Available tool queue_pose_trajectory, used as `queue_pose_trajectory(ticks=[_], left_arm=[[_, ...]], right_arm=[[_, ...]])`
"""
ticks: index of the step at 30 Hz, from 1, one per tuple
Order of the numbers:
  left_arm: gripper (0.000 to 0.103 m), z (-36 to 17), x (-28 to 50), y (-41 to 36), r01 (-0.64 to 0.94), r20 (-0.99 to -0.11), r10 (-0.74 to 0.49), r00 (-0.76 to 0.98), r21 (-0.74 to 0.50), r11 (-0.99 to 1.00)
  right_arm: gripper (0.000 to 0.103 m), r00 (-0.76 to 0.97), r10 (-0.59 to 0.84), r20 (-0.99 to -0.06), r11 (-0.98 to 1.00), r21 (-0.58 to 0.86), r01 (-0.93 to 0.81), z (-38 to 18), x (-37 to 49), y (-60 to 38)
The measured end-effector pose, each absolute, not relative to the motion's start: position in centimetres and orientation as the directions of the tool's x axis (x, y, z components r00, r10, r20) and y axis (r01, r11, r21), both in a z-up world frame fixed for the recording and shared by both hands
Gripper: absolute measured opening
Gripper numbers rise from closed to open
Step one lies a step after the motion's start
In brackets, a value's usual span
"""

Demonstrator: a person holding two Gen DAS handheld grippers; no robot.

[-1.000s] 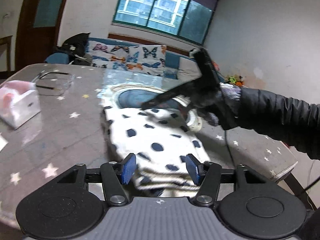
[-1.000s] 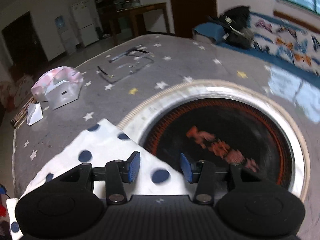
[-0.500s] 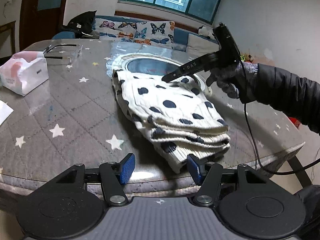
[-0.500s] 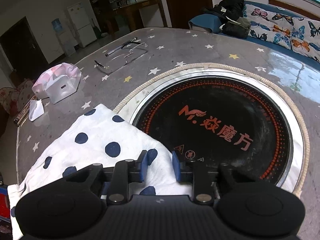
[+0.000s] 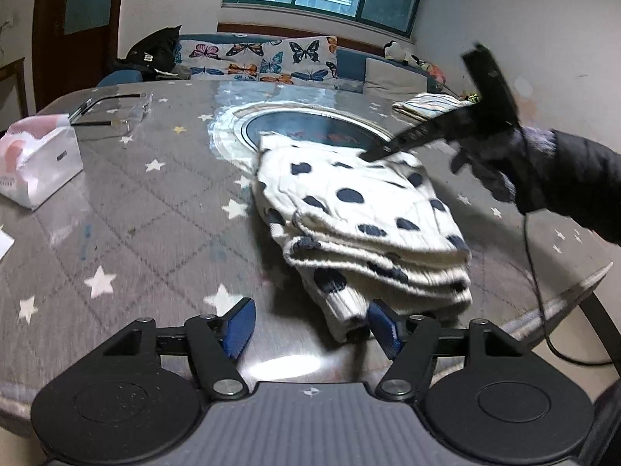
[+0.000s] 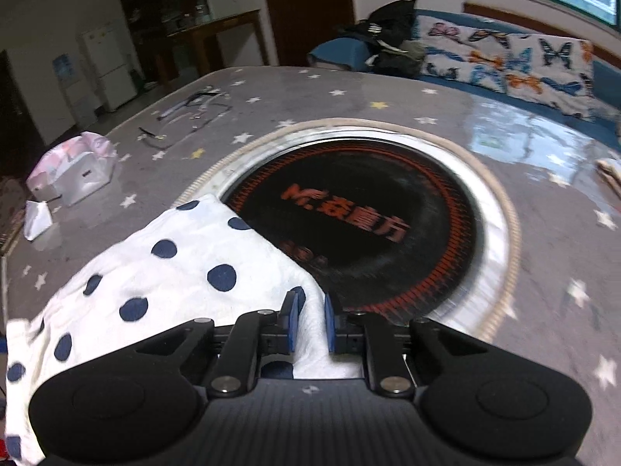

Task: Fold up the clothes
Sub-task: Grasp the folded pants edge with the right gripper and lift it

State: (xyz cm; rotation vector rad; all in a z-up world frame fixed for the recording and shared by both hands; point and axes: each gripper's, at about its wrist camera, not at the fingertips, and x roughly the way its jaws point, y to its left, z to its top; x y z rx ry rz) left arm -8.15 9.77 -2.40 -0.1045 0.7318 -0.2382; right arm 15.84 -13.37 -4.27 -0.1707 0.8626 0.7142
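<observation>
Polka-dot sweater: folded stack on tabletop, overlapping induction hob | right tool closing on its far corner | left tool opening, empty | soft, floppy; grip layered edges.

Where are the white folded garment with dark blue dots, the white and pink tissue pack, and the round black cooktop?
white folded garment with dark blue dots (image 5: 361, 209), left wrist view, top layer.
white and pink tissue pack (image 5: 39, 159), left wrist view, front face.
round black cooktop (image 6: 368, 229), right wrist view, centre.
</observation>
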Motion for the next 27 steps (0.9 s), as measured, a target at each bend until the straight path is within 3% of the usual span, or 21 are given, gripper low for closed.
queue_pose_trajectory(ticks=[7, 16, 27], left_arm=[[0.072, -2.4, -5.5, 9.6, 0.205, -0.621, -0.253, 0.742, -0.149, 0.967], [0.072, -2.2, -0.9, 8.6, 0.268, -0.597, -0.252, 0.762, -0.063, 0.961], [0.072, -2.3, 4.8, 8.9, 0.323, -0.602, -0.298, 0.741, -0.07, 0.944]], right_arm=[[0.013, 0.529, 0.428, -0.733, 0.827, 0.081, -0.557, -3.6, 13.2, -16.6], [0.013, 0.579, 0.38, -0.722, 0.895, 0.128, -0.428, -4.1, 9.9, -20.7], [0.016, 0.608, 0.336, -0.719, 0.929, 0.146, -0.341, -4.1, 6.2, -23.5]])
